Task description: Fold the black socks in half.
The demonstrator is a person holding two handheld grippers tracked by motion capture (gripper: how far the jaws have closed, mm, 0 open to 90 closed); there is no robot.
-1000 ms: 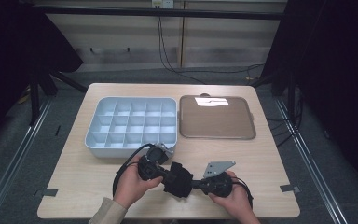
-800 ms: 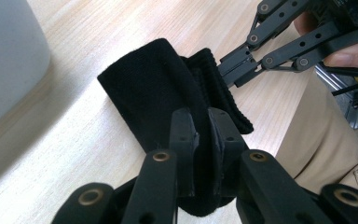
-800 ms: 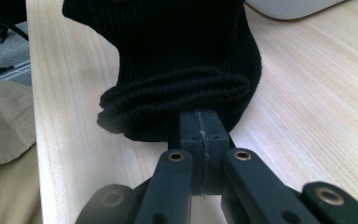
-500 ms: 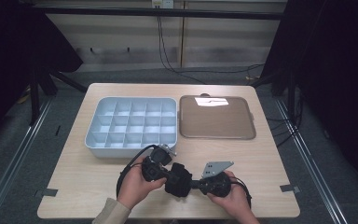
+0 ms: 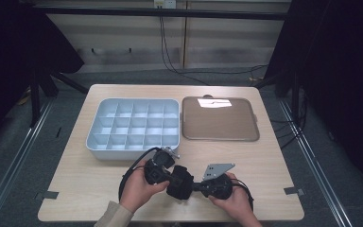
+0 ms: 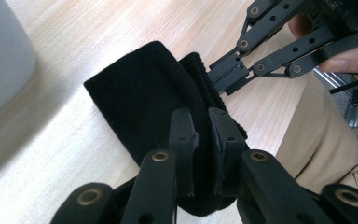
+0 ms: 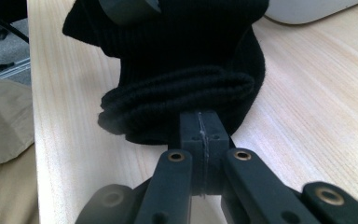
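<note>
A black knitted cloth with a ribbed edge is bunched between both grippers near the table's front edge. My left gripper comes in from the left. In the left gripper view its jaws are shut on a fold of the cloth. My right gripper comes in from the right. Its jaws are pressed together with the tips tucked under the rolled layers of cloth, and nothing shows between the pads. The left gripper view has the right gripper entering the fold beside the ribbed edge.
A pale blue compartment box stands just behind the left gripper, and its wall shows close by. A brown tray sits at the back right. The table's front edge and the person's trouser leg are right beside the hands.
</note>
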